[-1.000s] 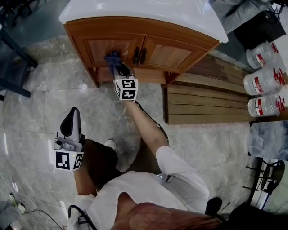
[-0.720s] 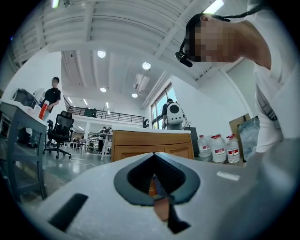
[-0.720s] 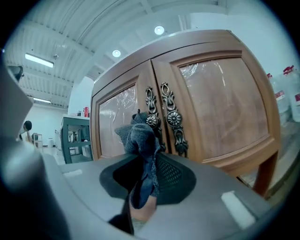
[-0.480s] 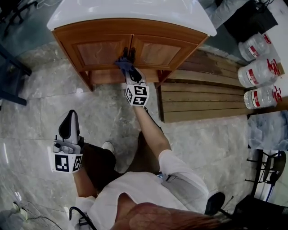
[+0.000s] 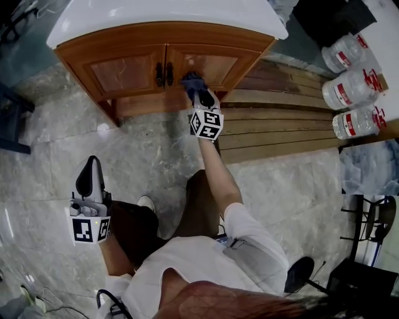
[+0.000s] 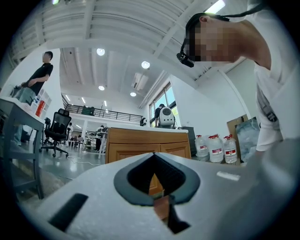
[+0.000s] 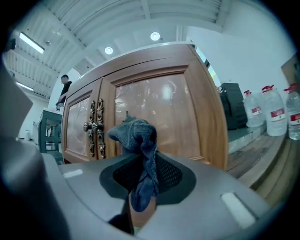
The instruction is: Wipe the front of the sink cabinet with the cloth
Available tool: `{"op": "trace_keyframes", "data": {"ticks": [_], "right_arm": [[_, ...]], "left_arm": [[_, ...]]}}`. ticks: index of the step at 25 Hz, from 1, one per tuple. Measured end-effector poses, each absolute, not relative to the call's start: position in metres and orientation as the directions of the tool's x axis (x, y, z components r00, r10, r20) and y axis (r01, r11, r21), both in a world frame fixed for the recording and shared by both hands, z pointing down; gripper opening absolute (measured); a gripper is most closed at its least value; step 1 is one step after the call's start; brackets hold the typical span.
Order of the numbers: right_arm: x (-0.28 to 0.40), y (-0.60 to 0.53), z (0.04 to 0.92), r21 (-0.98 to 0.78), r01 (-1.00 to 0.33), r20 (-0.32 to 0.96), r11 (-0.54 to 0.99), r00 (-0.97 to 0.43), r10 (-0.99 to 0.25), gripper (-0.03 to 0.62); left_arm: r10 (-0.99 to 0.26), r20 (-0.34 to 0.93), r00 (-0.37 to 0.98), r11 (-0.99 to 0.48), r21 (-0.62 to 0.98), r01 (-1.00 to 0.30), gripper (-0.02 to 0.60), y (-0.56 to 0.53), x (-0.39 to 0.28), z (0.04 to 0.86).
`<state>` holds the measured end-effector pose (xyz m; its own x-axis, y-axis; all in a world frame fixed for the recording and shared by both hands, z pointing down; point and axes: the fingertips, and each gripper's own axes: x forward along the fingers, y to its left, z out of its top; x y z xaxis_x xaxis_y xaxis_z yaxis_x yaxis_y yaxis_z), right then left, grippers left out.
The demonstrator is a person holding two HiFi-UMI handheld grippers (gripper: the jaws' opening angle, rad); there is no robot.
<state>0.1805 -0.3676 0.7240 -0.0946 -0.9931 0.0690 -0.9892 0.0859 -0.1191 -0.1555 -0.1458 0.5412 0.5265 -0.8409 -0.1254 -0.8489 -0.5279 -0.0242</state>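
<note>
Closest to you, your left gripper rests low beside your knee over the glossy, veined marble floor. Its smooth grey jaws are closed together with nothing between them, and only a dark diamond-shaped hollow shows behind their tips.

Your right arm reaches forward, and the right gripper is pointed at the sink cabinet. Its jaws are pinched on the cloth, a soft blue-grey rag with a nubbly weave. One tail hangs down between the jaws and the rest is bunched into a rounded wad above the tips. The wad is in front of the lower inner corner of the right-hand door, just right of the handles. You cannot tell from these views whether it is actually touching the wood.

The cabinet is warm, varnished wood with two framed doors. Their flat panels are shiny enough to reflect the ceiling lights. The paired handles are dark, ornate metal. A smooth white top with rounded edges caps the cabinet.

Beyond it to the right is a platform of rough wooden planks, and past that stand clear plastic water bottles with red labels.
</note>
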Motion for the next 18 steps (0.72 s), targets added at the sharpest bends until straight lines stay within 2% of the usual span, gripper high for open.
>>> {"op": "trace_keyframes", "data": {"ticks": [11,18], "right_arm": [[0.288,-0.353,0.722,-0.098,-0.992,0.072,-0.079,0.072,-0.995,0.093],[0.322,-0.342,0.724,-0.079,-0.989,0.081,-0.129,0.122,-0.989,0.092]], "left_arm": [[-0.833,-0.109,0.542,-0.541,-0.041,-0.840,-0.002,-0.147,-0.147,0.539],[-0.828,-0.094,0.553,-0.551,-0.044,-0.833,-0.002,-0.146,-0.142,0.543]]}}
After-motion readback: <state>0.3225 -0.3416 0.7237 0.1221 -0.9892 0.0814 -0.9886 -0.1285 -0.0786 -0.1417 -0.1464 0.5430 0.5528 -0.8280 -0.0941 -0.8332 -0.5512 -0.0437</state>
